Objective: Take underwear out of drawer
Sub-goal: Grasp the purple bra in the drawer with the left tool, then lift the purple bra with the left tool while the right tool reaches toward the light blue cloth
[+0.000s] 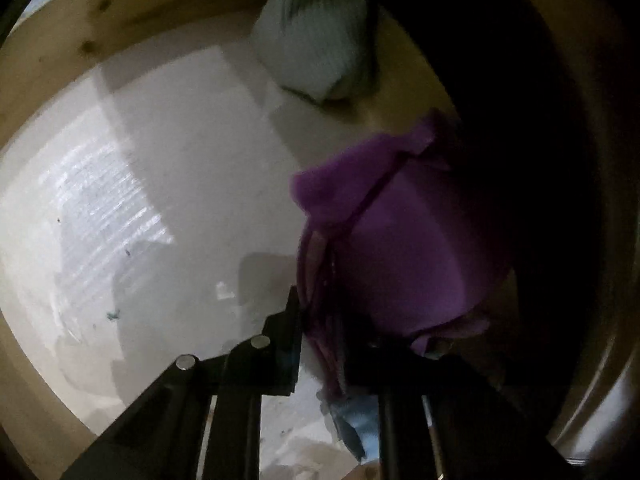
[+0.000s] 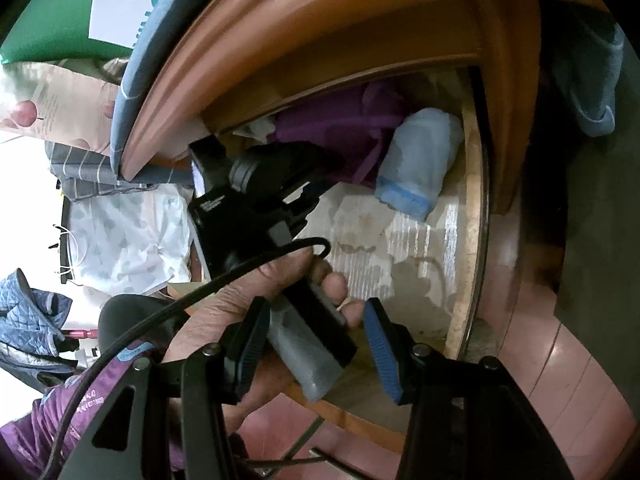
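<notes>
The purple underwear lies crumpled in the open wooden drawer, against its dark right side. My left gripper is inside the drawer with its fingers closed on the near edge of the purple cloth. A pale blue-grey rolled garment lies farther back. In the right wrist view the purple underwear and the pale blue garment sit at the drawer's back, with the left gripper's black body reaching to them. My right gripper is open and empty above the drawer's front.
The drawer floor is lined with white paper. An orange-brown wooden furniture edge overhangs the drawer. Pink floor tiles lie to the right. Bedding and a green bag are at the left.
</notes>
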A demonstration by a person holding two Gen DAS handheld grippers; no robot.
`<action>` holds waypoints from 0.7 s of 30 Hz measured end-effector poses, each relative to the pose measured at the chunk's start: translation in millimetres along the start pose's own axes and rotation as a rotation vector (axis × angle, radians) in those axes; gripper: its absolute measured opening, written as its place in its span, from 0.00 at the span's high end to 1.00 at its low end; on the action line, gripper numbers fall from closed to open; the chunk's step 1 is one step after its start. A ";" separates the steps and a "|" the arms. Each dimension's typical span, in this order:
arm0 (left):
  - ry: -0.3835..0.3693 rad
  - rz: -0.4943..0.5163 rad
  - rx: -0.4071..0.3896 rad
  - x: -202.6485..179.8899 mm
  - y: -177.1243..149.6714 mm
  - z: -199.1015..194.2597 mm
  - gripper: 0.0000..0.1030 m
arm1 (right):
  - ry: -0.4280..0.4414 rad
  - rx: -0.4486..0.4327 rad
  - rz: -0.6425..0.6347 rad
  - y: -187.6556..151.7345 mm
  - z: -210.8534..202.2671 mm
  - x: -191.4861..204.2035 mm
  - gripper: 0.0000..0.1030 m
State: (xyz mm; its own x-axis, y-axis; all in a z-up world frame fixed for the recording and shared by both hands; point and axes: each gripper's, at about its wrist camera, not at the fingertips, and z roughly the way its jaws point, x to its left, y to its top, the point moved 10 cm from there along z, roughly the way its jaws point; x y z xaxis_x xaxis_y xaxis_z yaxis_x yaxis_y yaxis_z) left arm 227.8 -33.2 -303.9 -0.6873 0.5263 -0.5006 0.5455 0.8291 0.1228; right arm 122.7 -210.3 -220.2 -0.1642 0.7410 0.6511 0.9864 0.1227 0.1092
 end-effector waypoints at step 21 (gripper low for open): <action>-0.082 0.223 -0.036 38.4 -6.9 -131.9 0.92 | -0.186 -0.106 -0.058 15.3 -3.1 -7.6 0.41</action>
State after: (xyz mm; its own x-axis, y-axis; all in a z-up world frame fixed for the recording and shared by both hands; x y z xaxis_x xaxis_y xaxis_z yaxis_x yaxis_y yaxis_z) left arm 134.4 6.2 -211.0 -0.5099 0.6810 -0.5257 0.6607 0.7013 0.2676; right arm 139.0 -216.1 -221.1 -0.2078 0.8448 0.4931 0.9681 0.1053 0.2274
